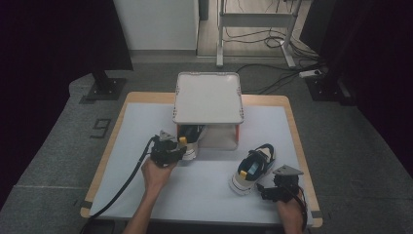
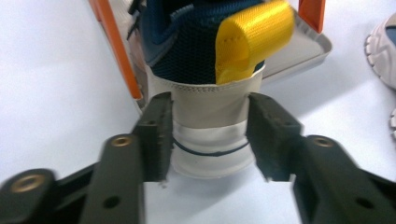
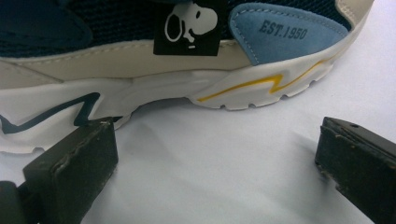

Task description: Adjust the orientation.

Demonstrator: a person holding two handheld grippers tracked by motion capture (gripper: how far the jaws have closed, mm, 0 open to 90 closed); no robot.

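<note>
Here the left shoe (image 2: 208,116) stands at the mouth of the box (image 1: 208,97), its toe tucked under the raised grey lid and its heel out on the white table (image 1: 204,190). The left gripper (image 2: 208,135) has that heel between its jaws: both black pads press flat on the cream heel counter, one on each side, just below the yellow pull loop (image 2: 252,39). The jaws stand partly closed, about as wide as the heel. In the high view this gripper (image 1: 181,150) sits just left of the box's front, with the left hand (image 1: 156,173) behind it.

The right shoe (image 1: 253,168) lies on the table, well apart from the first, to the right of the box and angled toward it. The right gripper (image 3: 215,158) rests just beside its sole with jaws wide open and nothing in them; the left pad is close to the sole's edge, though whether it touches I cannot tell. A dog logo tag (image 3: 189,25) shows on that shoe's side.
</note>
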